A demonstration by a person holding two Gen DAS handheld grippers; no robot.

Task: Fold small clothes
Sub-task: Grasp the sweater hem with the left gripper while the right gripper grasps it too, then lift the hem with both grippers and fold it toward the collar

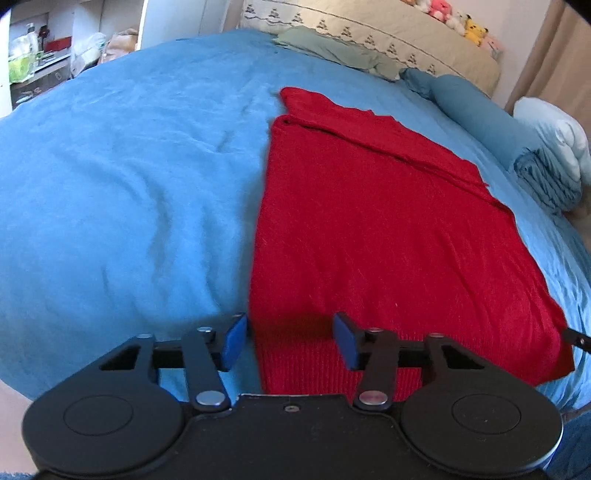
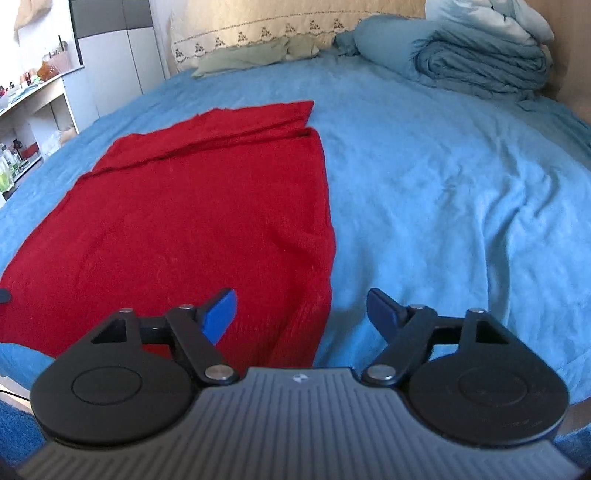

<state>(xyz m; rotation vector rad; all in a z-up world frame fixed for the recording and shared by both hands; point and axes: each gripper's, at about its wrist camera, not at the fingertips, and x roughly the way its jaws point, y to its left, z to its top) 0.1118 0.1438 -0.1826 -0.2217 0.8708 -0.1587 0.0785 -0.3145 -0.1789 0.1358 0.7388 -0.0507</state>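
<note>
A red knitted garment (image 1: 388, 236) lies flat on a blue bed sheet (image 1: 129, 177), folded into a long panel. Its long axis runs from the near edge of the bed, where a ribbed hem lies just in front of both grippers, away toward the headboard (image 1: 369, 33); the far end tapers into a narrower folded strip that angles off to one side.

The left gripper (image 1: 291, 341) sits low at the garment's near left corner. Its jaws are partly open and straddle the left edge of the ribbed hem: one blue pad is over the sheet, the other over red knit, and neither visibly presses on the cloth. The right gripper (image 2: 301, 314) stands wider apart at the near right corner, one pad over the garment (image 2: 177, 229), the other over bare sheet (image 2: 443, 203), the raised right edge between them; nothing is gripped.

No brand or readable writing shows; the right gripper's body bears only a small pale emblem.

The left wrist view alone shows plush toys (image 1: 458, 18) atop the headboard and shelves (image 1: 40, 51) with clutter. The right wrist view alone shows a white cabinet (image 2: 114, 62), and a fuller look at the folded blue quilt (image 2: 480, 62). Both show a green pillow (image 2: 255, 55).
</note>
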